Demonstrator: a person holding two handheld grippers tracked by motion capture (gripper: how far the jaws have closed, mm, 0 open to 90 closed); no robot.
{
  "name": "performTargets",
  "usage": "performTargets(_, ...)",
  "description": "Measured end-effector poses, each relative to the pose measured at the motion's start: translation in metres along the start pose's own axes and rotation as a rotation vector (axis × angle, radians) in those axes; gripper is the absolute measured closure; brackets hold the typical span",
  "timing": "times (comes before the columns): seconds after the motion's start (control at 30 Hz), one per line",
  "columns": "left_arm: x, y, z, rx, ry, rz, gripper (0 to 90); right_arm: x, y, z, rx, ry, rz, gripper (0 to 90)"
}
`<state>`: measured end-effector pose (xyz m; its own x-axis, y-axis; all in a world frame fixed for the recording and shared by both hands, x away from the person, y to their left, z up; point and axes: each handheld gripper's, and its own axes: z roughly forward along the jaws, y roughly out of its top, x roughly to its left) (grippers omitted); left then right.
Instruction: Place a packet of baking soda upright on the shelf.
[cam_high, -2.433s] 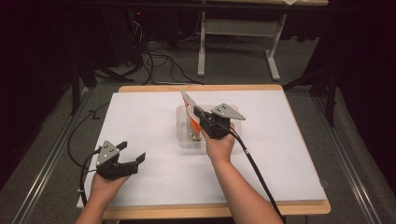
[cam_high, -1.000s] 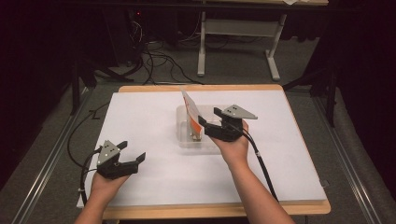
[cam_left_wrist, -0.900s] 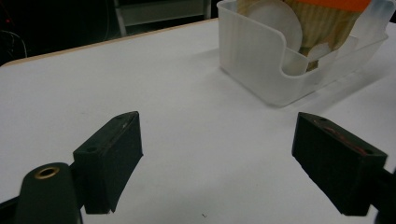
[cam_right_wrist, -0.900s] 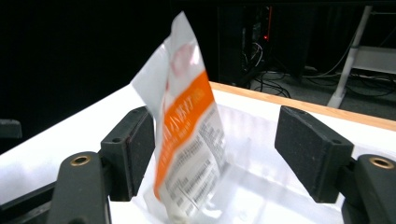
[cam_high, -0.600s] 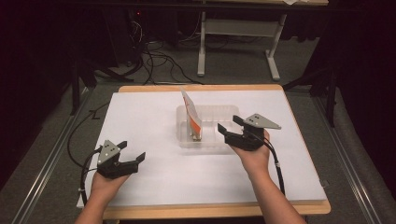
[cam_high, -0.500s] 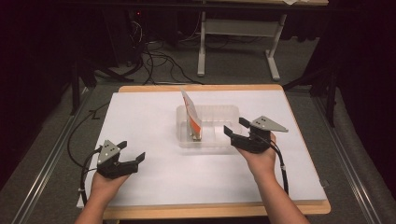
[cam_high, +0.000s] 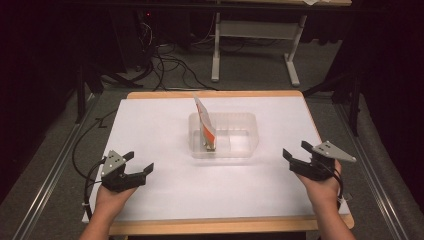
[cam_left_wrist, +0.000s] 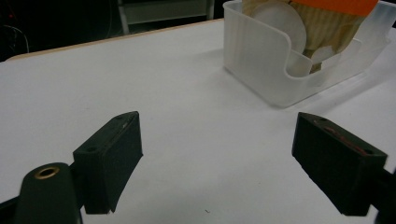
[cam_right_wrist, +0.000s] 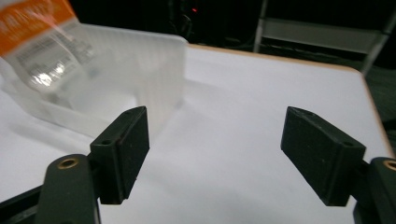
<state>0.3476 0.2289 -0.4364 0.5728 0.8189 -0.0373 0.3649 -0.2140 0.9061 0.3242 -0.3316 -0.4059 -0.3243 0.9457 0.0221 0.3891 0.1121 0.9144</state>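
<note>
Print on the packet (cam_right_wrist: 39, 35), up and left of the right tongs (cam_right_wrist: 215, 154), blurred past reading; top cut by the frame. Packet top likewise cropped beyond the left tongs (cam_left_wrist: 229, 163). Base inside the clear tub (cam_high: 245, 145) veiled by frosted walls.

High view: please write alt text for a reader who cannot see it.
A packet stands on edge in a clear tub at the middle of a white table. A person's hands hold the left gripper and right gripper, both open and empty, near the table's front corners.
</note>
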Motion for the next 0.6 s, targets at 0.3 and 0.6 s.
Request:
performTargets(0.3, -0.004, 0.001, 0.007, 0.019, -0.005, 0.002, 16.4, -0.022, -0.035, -0.026, 0.018, -0.034, 0.068, 22.7)
performTargets(0.6, -0.005, 0.001, 0.005, 0.012, -0.002, 0.009, 16.3, -0.023, -0.040, -0.020, 0.047, -0.039, 0.051, 22.9)
